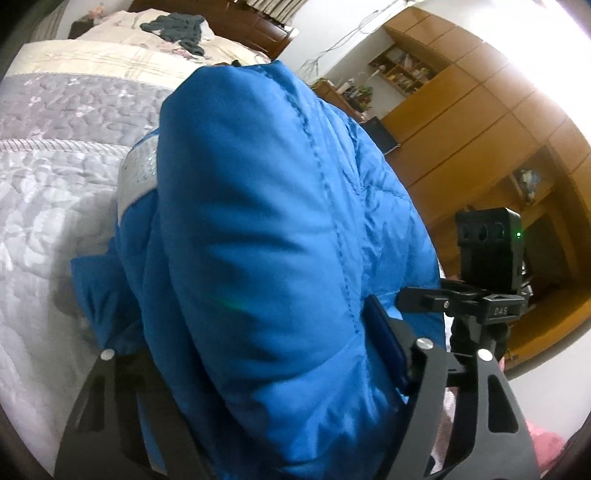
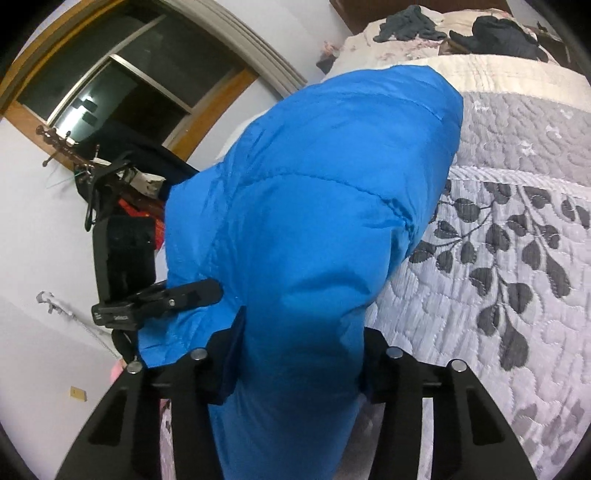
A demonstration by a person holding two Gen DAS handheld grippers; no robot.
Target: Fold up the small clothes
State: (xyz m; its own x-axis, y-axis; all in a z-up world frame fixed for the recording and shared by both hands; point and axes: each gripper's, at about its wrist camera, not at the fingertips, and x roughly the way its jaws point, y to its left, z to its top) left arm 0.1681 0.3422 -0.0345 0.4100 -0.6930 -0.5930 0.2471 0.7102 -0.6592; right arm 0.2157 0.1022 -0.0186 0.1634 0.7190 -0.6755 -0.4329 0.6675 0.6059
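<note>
A puffy bright blue quilted jacket (image 1: pixel 266 229) fills the left wrist view, bulging up between the black fingers of my left gripper (image 1: pixel 258 354), which is shut on its padded fabric. A silvery grey lining patch (image 1: pixel 138 173) shows at the jacket's left. In the right wrist view the same blue jacket (image 2: pixel 314 221) bunches between the black fingers of my right gripper (image 2: pixel 301 350), shut on it too. The jacket is lifted off the bed and hides both sets of fingertips.
A bed with a grey leaf-patterned quilt (image 2: pixel 509 258) lies beneath, with dark clothes (image 2: pixel 495 35) heaped near the pillows. Wooden wardrobes and shelves (image 1: pixel 461 110) stand past the bed. A tripod-mounted black camera (image 1: pixel 487 251) is close by, and a window (image 2: pixel 122 85) is on the wall.
</note>
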